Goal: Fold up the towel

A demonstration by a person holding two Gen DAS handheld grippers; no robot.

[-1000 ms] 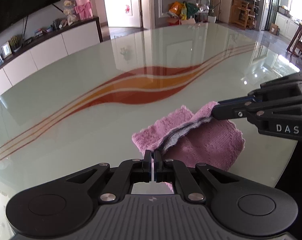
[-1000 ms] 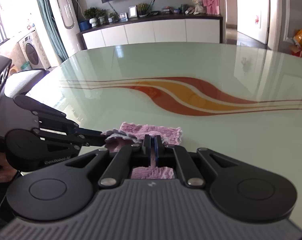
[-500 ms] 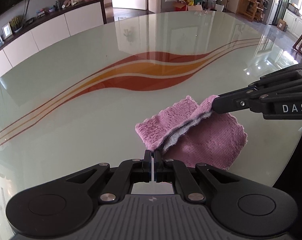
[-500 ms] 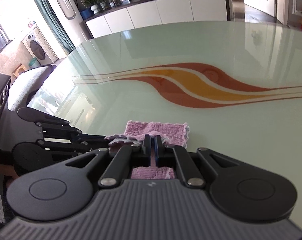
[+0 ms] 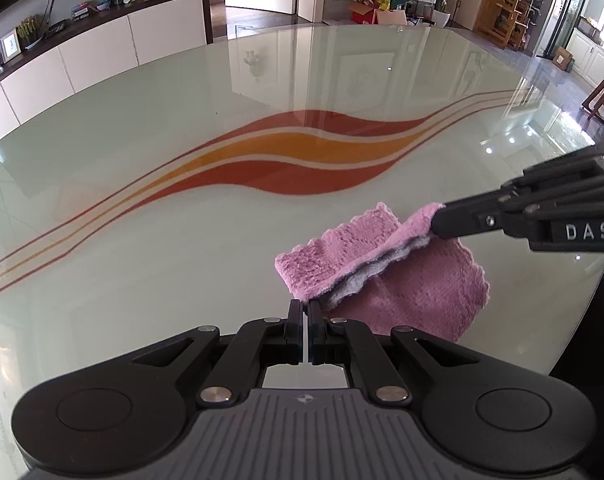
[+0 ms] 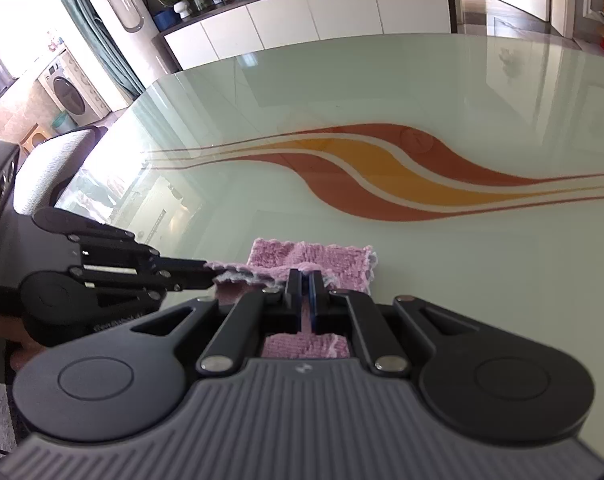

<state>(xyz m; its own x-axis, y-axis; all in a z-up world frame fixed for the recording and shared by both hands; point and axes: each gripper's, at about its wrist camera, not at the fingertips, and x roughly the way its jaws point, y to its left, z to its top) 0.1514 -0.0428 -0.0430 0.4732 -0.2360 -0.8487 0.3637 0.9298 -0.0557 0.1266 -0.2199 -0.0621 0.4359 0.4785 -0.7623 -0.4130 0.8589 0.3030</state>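
A pink towel (image 5: 414, 280) lies near the front right edge of the glass table (image 5: 182, 208), with one edge lifted and folded over the layer beneath it. My left gripper (image 5: 305, 307) is shut on the near corner of that lifted edge. My right gripper (image 5: 436, 222) reaches in from the right, shut on the far corner. In the right wrist view the towel (image 6: 334, 258) stretches between my right gripper (image 6: 305, 278) and my left gripper (image 6: 210, 271). The lifted edge shows a grey-white underside.
The table has a red and orange wave pattern (image 5: 302, 152) across its middle. Its rounded edge (image 5: 582, 320) runs close to the towel on the right. A grey chair (image 6: 50, 168) stands at the table's left side in the right wrist view. A white sideboard (image 6: 310, 12) stands behind.
Both grippers have tipped slightly, still holding the towel's lifted edge. The right gripper has shifted a little sideways. The fold looks about the same.
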